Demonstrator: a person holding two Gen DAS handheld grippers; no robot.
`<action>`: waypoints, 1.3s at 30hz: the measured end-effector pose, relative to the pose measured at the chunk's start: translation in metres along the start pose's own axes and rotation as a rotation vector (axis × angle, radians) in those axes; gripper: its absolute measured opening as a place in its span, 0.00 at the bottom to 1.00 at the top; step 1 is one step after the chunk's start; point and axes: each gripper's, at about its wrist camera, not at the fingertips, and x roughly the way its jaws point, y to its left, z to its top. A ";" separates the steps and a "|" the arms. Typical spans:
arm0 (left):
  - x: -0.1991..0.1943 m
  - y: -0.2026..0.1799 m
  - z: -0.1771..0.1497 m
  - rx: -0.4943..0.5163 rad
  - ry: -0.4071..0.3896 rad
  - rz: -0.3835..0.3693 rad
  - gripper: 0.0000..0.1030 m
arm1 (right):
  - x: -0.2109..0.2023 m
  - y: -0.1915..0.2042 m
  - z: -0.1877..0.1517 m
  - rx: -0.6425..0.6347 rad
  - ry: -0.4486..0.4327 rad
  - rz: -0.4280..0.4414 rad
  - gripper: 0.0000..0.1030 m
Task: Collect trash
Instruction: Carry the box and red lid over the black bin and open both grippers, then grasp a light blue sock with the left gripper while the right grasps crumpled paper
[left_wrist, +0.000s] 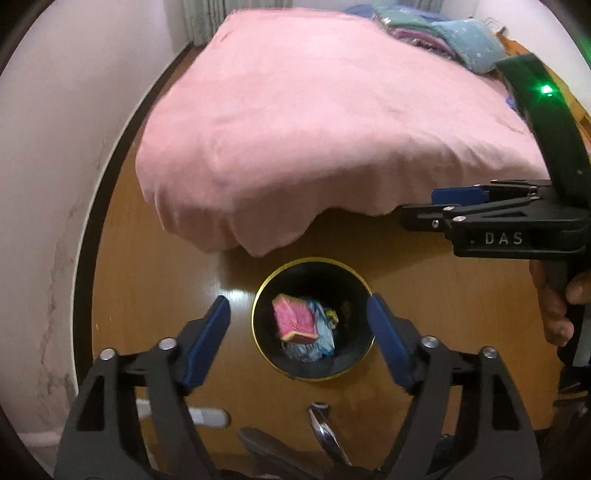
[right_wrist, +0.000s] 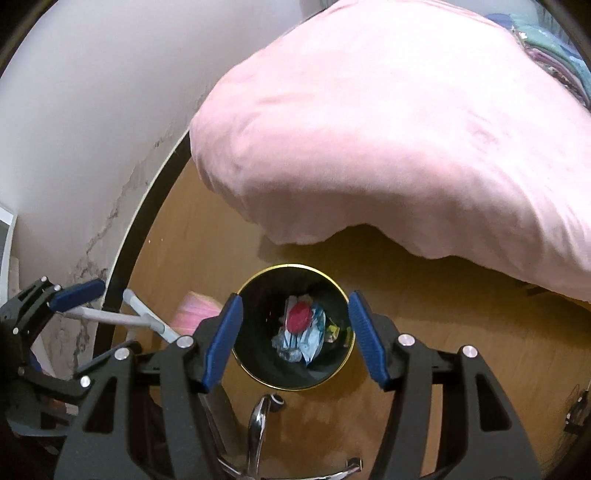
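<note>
Black gold-rimmed bin (left_wrist: 312, 369) on wooden floor, crumpled pink and blue wrappers (left_wrist: 303, 326) inside, both grippers released, empty.

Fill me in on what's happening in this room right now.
A person is collecting trash with a handheld gripper in each hand. Both the left gripper and the right gripper hang open and empty above a round black bin on the wooden floor, beside a bed with a pink blanket. Crumpled wrappers already lie inside the bin, so the pieces appear to have been dropped in.
</note>
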 end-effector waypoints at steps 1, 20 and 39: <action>-0.007 0.001 0.002 -0.001 -0.015 0.012 0.76 | -0.006 0.004 0.001 -0.009 -0.010 -0.001 0.57; -0.309 0.147 -0.234 -0.644 -0.269 0.542 0.90 | -0.081 0.384 -0.069 -0.735 -0.065 0.442 0.60; -0.451 0.185 -0.579 -1.331 -0.250 0.805 0.90 | -0.086 0.724 -0.286 -1.241 0.227 0.698 0.60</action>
